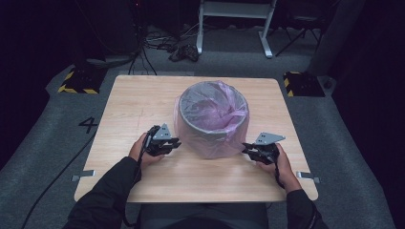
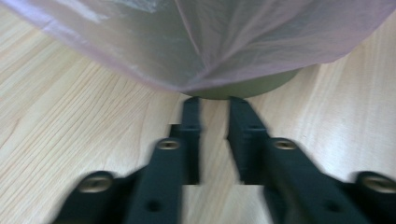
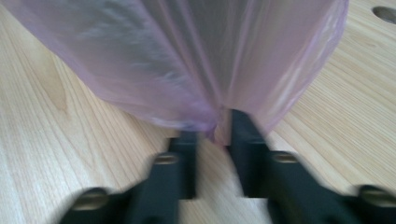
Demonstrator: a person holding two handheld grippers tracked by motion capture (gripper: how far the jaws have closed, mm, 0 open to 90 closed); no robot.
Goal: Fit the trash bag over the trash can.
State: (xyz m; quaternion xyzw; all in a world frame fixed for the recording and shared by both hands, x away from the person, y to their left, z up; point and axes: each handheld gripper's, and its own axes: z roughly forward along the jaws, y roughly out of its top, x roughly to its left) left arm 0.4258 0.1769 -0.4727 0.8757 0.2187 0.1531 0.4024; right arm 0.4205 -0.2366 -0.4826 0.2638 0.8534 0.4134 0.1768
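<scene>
Grey bin (image 1: 212,129) at table (image 1: 143,102) centre, upright, lined w/ pink bag (image 1: 224,107) folded over rim and hanging down outer wall almost to tabletop. Bin foot visible under bag hem in left gripper view (image 2: 243,88).

Left gripper (image 1: 173,143) low at bin's left side, held in left hand (image 1: 143,151), tips aimed at bin base. Jaws parted, narrow gap, bare wood between them, tips just at bag hem (image 2: 187,46); nothing pinched, released.

Right gripper (image 1: 246,148) low at bin's right side, in right hand (image 1: 282,164), aimed at bin. Jaws parted w/ a fold of bag (image 3: 215,116) hanging at the gap between tips; pads not pressing on it, so loose, not grasping. Both gripper views blurred.
</scene>
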